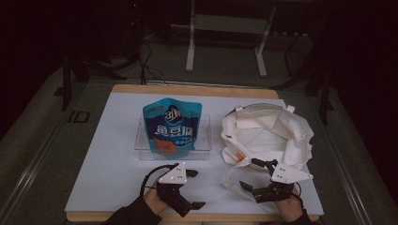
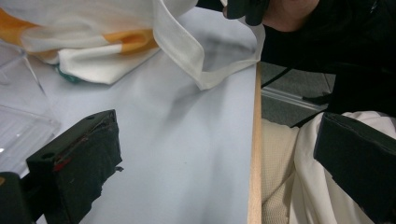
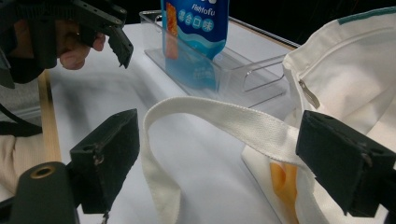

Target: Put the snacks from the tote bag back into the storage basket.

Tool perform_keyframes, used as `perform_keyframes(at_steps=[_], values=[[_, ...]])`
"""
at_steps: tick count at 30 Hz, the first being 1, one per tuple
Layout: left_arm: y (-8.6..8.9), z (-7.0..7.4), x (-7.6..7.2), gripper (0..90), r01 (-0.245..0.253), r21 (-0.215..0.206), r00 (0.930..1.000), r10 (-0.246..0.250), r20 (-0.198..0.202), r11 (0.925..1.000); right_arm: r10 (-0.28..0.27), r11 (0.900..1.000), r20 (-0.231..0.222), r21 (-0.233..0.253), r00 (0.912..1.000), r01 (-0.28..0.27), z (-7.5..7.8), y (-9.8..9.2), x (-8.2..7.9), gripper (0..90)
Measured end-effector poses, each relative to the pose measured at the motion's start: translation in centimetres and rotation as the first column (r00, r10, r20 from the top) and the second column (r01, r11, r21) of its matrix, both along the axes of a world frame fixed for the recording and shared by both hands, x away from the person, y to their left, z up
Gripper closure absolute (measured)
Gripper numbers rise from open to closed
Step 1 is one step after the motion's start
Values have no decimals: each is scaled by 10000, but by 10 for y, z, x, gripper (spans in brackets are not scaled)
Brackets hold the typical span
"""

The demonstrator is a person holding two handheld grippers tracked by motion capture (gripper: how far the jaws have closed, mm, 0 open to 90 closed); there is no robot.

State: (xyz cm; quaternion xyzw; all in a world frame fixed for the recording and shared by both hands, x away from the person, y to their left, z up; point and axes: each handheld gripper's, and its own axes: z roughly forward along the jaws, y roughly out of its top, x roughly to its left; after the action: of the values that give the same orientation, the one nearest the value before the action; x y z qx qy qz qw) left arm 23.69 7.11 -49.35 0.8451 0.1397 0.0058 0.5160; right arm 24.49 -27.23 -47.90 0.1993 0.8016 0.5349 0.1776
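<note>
**A:** Start with the cloth bag (image 1: 267, 133). Where does it sit for you?

**B:** It lies crumpled on the right half of the white board (image 1: 112, 154), mouth gaping upward. One of its straps, the strap loop (image 3: 205, 116), arches off the near edge of the bag and curves down to the board, right in front of your right gripper (image 1: 257, 177).

**A:** Do you have hold of that strap?

**B:** No. In the right gripper view your jaws stand wide apart, one on each side of the loop, and nothing is pinched between them. The strap passes between them without touching either pad, as far as the view shows.

**A:** And your other hand?

**B:** Your left gripper (image 1: 195, 190) hovers near the front edge of the board, left of the bag and well apart from it. Its jaws are spread wide too, with bare board between them in the left gripper view.

**A:** What lies farther out?

**B:** A blue snack pouch (image 1: 172, 125) stands upright in a clear plastic tray (image 1: 202, 140) just left of the bag, behind your left gripper. The board rests on a wooden table (image 1: 187, 89), its edge showing at the far side.
</note>
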Motion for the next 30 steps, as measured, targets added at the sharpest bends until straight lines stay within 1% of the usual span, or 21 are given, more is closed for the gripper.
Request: perform_keyframes(at_steps=[3,7,12,19,25,29,30], values=[[-1,-4,0,9,26,90,10000,-25,-84,10000,45,10000,-38,-81,10000,-45,-2,1,0,137],[-2,-5,-2,9,96,115,10000,-96,-25,9999,82,9999,-8,-65,10000,-82,-3,2,0,136],[-2,-5,-3,9,80,164,10000,-80,-1,9998,184,9998,-79,-60,9998,-184,-4,2,0,136],[-1,-5,-5,9,73,147,10000,-73,43,9999,263,9995,-88,-178,9996,-264,-6,5,0,136],[-1,-6,-5,9,69,204,9999,-70,84,9998,254,9997,-132,-11,9996,-254,-8,3,1,137],[1,-6,-5,9,-1,158,10000,-1,93,9999,265,9996,-213,-27,9994,-266,-9,3,2,137],[1,-6,-4,9,-11,127,10000,10,69,9999,294,9995,-169,-78,9994,-295,-9,3,2,137]])
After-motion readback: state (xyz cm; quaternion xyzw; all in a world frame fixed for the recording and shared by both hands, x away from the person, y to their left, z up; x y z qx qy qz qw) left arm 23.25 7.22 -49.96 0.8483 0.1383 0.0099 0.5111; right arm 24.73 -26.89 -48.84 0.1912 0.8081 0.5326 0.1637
